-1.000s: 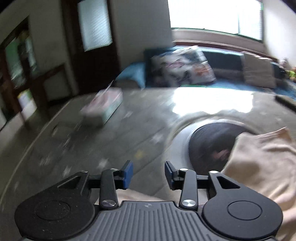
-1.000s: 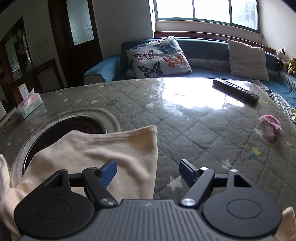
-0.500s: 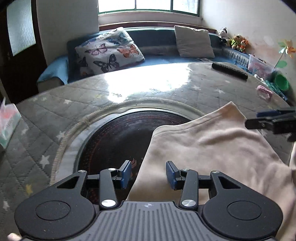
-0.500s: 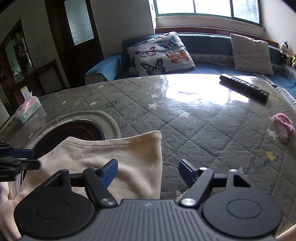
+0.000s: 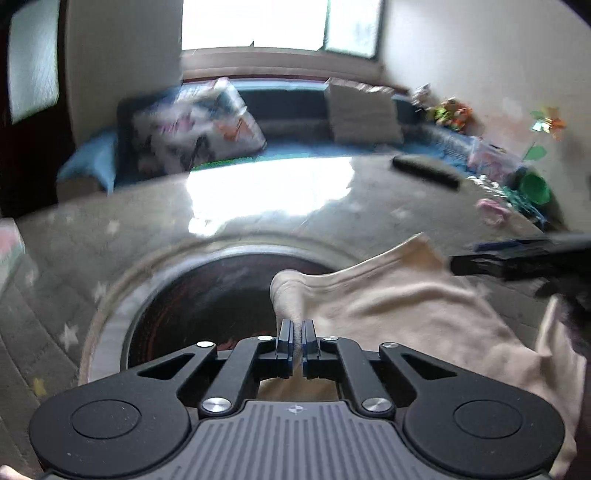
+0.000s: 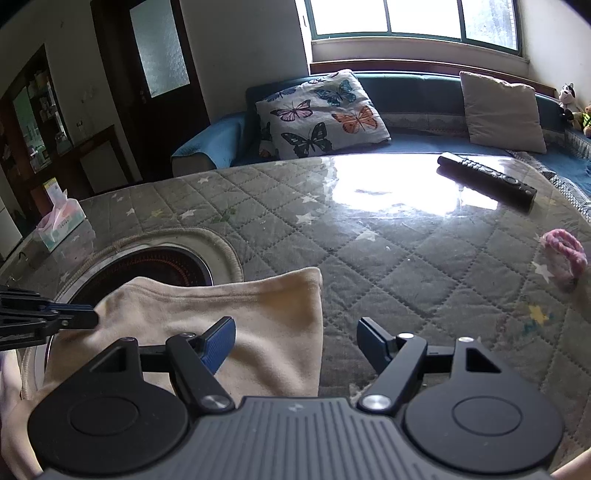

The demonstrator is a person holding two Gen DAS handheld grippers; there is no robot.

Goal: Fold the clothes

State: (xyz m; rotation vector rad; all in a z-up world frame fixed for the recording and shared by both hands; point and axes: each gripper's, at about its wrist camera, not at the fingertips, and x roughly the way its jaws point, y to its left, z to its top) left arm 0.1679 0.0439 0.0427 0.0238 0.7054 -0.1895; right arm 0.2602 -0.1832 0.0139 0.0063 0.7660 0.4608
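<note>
Closed left gripper now pinches garment edge.

Daylight pours in from the window at the back, throwing a big blown-out glare patch on the table. Left wrist view is pretty smeared, probably motion blur; right wrist view is sharp. Both bend hard at the edges, corners go dark.

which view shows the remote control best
The right wrist view: the remote control lies sharp on the quilted table, buttons visible. In the left wrist view it is only a blurred dark bar far off.
</note>
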